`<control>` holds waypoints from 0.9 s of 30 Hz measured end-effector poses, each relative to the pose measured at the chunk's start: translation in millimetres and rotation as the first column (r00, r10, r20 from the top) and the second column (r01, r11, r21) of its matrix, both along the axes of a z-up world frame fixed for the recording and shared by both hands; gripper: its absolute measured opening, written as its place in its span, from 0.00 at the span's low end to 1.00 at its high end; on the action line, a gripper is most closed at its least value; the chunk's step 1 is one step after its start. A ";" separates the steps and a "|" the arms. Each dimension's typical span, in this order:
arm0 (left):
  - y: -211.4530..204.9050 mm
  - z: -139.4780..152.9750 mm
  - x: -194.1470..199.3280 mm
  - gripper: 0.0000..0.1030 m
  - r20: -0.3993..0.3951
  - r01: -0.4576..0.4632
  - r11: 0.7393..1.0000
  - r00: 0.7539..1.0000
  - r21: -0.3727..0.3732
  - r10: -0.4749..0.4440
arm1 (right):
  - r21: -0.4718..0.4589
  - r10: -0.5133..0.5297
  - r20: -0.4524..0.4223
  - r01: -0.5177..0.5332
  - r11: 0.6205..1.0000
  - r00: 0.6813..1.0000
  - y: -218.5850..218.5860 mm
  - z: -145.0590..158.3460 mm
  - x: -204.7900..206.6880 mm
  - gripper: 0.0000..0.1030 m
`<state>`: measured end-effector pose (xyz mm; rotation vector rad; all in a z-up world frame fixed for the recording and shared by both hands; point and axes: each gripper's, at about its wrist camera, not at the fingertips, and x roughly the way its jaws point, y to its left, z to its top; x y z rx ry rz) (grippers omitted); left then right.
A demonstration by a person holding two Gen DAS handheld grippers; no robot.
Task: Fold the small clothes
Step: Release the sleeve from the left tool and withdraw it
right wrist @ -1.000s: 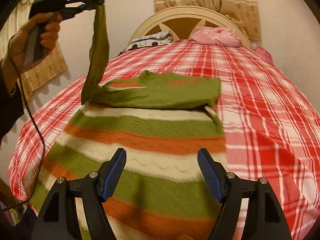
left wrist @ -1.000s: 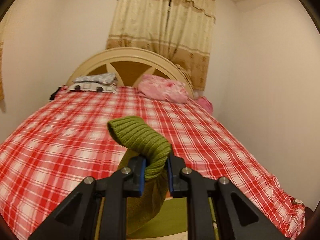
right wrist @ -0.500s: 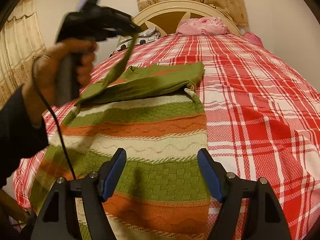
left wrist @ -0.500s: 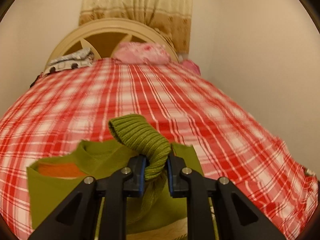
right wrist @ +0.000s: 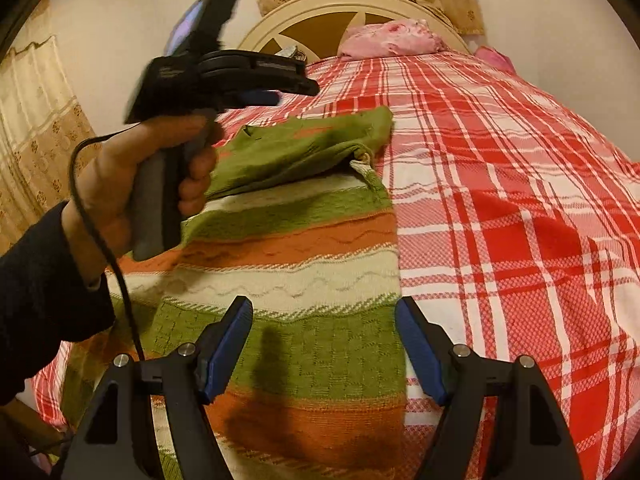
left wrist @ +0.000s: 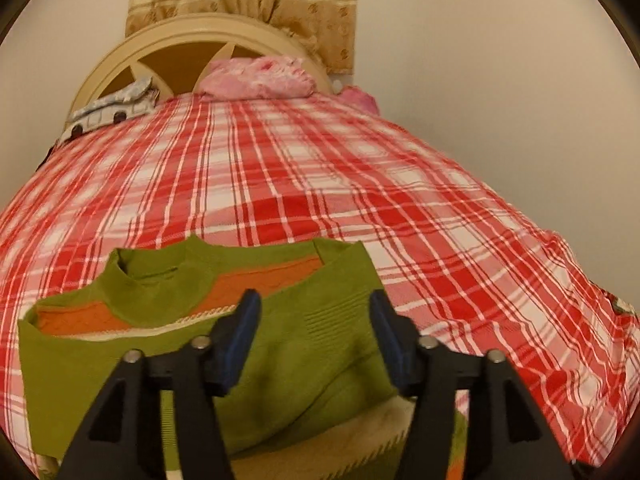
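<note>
One striped sweater (right wrist: 304,264), two grippers, left (left wrist: 314,336) and right (right wrist: 324,354), one hand (right wrist: 132,184), one bed with a plaid sheet (left wrist: 304,176), one headboard (left wrist: 188,52), one pink pillow (left wrist: 256,82), one folded printed cloth (left wrist: 112,110), two curtains (right wrist: 36,128)

The left gripper (left wrist: 314,332) has just been opening; its jaws now stand apart with nothing pinched between the blue pads (left wrist: 240,334). It points downward. In the right wrist view the left hand (right wrist: 132,184) wraps around the grip of this gripper, a dark sleeve (right wrist: 36,304) covering the forearm. The right gripper (right wrist: 324,346) is also tilted down, jaws spread wide and empty
</note>
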<state>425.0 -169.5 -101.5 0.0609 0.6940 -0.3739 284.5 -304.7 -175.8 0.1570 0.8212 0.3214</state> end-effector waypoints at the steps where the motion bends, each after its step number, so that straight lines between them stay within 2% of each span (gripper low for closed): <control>1: 3.8 2.7 -4.6 0.64 0.015 0.003 1.000 1.000 0.015 -0.004 | 0.003 -0.006 -0.007 0.006 1.000 1.000 -1.3 -1.3 0.5 0.72; 4: 27.2 5.5 -17.7 0.74 0.053 -0.020 0.998 0.998 0.063 0.017 | 0.013 -0.017 -0.022 0.018 1.000 1.000 -4.1 -4.5 1.6 0.72; 7: 70.4 -4.0 -29.1 0.77 0.080 -0.120 0.980 0.991 0.158 0.108 | 0.020 -0.024 -0.023 0.025 0.999 0.999 -6.1 -3.7 1.2 0.72; 9: 96.7 -12.3 -33.3 0.77 0.090 -0.194 0.958 0.980 0.212 0.178 | 0.018 -0.014 -0.026 0.015 1.000 1.000 -4.9 -2.4 2.0 0.72; 10: 119.3 -18.3 -35.1 0.77 0.093 -0.254 0.936 0.967 0.243 0.238 | 0.002 -0.003 -0.026 0.003 1.000 1.000 -3.4 -0.2 3.3 0.72; 12: 154.6 -27.2 -34.3 0.77 0.080 -0.336 0.905 0.942 0.262 0.326 | -0.029 0.011 -0.011 -0.011 1.000 1.000 -2.1 9.9 8.6 0.72; 13: 167.0 -30.5 -33.4 0.77 0.074 -0.365 0.893 0.930 0.264 0.359 | -0.016 0.017 -0.011 -0.017 1.000 1.000 -3.4 15.2 13.0 0.72; 14: 189.4 -35.6 -30.5 0.77 0.055 -0.420 0.869 0.906 0.261 0.420 | 0.015 0.020 -0.015 -0.019 1.000 1.000 -6.2 23.2 20.6 0.72; 17: 228.6 -48.7 -24.6 0.77 -0.010 -0.497 0.845 0.861 0.198 0.509 | 0.062 0.002 -0.002 -0.002 0.998 1.000 -10.4 45.8 48.2 0.72; 19: 241.4 -58.7 -22.1 0.77 -0.061 -0.514 0.843 0.847 0.160 0.528 | 0.014 -0.019 0.030 0.019 1.000 0.999 -3.6 59.3 76.7 0.72; 22: 249.8 -72.7 -21.1 0.77 -0.135 -0.517 0.852 0.841 0.084 0.524 | 0.008 -0.020 0.021 0.020 1.000 1.000 7.5 62.2 117.3 0.72; 24: 252.8 -76.5 -24.1 0.78 -0.146 -0.522 0.850 0.838 0.067 0.526 | -0.009 -0.039 0.002 0.039 0.999 0.999 13.9 57.8 142.8 0.70; 27: 254.3 -77.4 -25.2 0.90 -0.148 -0.538 0.841 0.828 0.062 0.540 | -0.057 -0.047 -0.040 0.045 0.997 0.998 27.9 42.5 181.4 0.60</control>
